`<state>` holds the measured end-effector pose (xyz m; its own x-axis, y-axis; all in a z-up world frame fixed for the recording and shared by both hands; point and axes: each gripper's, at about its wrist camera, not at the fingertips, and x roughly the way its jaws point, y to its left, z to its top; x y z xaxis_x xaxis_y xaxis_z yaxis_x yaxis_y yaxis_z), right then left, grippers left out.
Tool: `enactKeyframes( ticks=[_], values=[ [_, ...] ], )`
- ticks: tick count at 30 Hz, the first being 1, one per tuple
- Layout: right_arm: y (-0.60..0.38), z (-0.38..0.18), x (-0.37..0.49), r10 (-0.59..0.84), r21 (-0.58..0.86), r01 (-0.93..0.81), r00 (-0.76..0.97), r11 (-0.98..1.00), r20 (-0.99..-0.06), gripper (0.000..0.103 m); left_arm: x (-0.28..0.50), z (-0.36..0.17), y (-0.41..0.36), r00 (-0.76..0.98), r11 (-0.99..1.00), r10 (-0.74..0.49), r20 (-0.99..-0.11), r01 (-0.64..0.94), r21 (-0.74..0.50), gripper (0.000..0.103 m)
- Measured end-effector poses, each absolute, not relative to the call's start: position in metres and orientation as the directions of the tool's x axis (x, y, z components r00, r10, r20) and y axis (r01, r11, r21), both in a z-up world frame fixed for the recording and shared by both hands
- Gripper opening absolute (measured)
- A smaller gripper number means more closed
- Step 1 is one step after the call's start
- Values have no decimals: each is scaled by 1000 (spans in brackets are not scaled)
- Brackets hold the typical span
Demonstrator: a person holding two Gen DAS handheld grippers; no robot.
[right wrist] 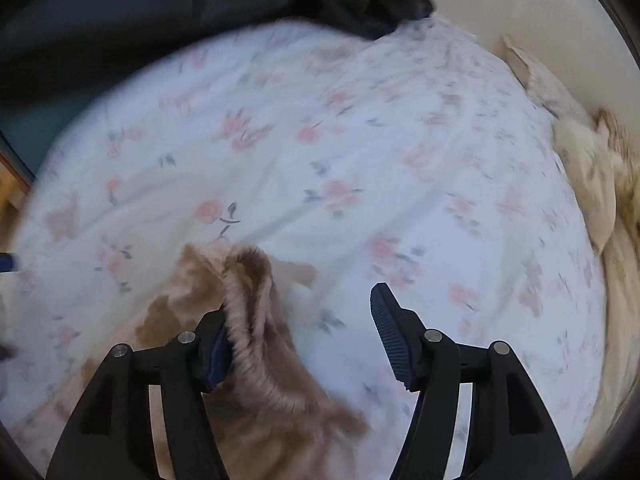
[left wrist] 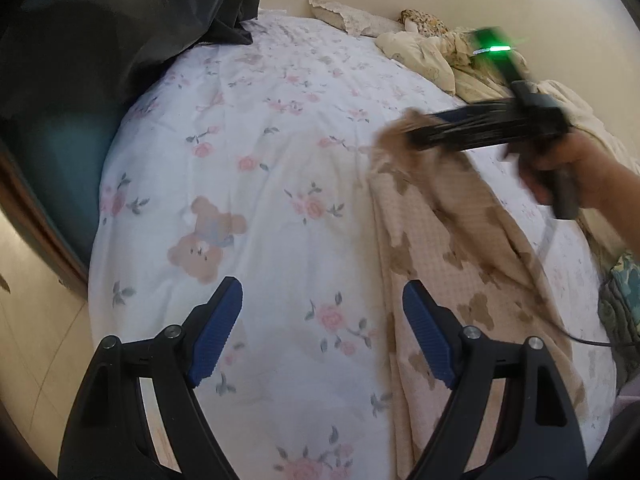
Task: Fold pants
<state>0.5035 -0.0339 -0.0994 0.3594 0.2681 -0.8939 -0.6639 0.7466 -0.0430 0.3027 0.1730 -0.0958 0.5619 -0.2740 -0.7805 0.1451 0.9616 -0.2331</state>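
Note:
The pants [left wrist: 452, 264] are beige with brown bear shapes and lie in a long strip down the right side of a floral bedspread [left wrist: 256, 152]. My left gripper [left wrist: 322, 336] is open and empty above the bedspread, just left of the pants. My right gripper [right wrist: 304, 340] is open; the gathered elastic waistband [right wrist: 250, 320] drapes over its left finger, and the right finger is clear of the cloth. In the left wrist view the right gripper [left wrist: 404, 132] is blurred, with the waistband end lifted at its tip.
A dark garment [left wrist: 120, 32] is heaped at the far left corner of the bed. Pillows and cream bedding [left wrist: 420, 52] are piled against the wall at the far right. The bed's left edge drops to a wooden floor [left wrist: 36, 320]. A cable [left wrist: 592, 342] trails at the right.

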Motion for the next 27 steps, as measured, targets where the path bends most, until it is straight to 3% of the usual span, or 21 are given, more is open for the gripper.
enactKeyframes(
  ticks=[7, 13, 15, 18, 20, 23, 27],
  values=[
    [-135, -63, 483, 408, 195, -500, 362, 844, -838, 67, 319, -97, 167, 577, 962, -266, -772, 106, -253, 80],
    [-105, -75, 486, 349, 134, -516, 348, 846, -870, 68, 318, -94, 153, 572, 960, -277, -772, 125, -251, 80],
    [-68, -83, 487, 325, 110, -565, 295, 818, -899, 88, 317, -91, 152, 578, 957, -285, -764, 132, -257, 80],
    [-11, -109, 484, 193, 73, -657, 112, 750, -975, 90, 314, -92, 152, 576, 957, -287, -766, 141, -253, 80],
    [7, -102, 477, 179, 13, -703, 164, 711, -970, 90, 313, -92, 155, 572, 955, -294, -766, 145, -259, 80],
    [-7, -78, 475, 272, 68, -691, 190, 720, -943, 90, 312, -90, 162, 584, 955, -293, -757, 143, -259, 80],
    [-81, -55, 480, 369, 145, -542, 331, 827, -869, 89, 315, -95, 170, 588, 957, -280, -759, 107, -270, 80]
  ],
)
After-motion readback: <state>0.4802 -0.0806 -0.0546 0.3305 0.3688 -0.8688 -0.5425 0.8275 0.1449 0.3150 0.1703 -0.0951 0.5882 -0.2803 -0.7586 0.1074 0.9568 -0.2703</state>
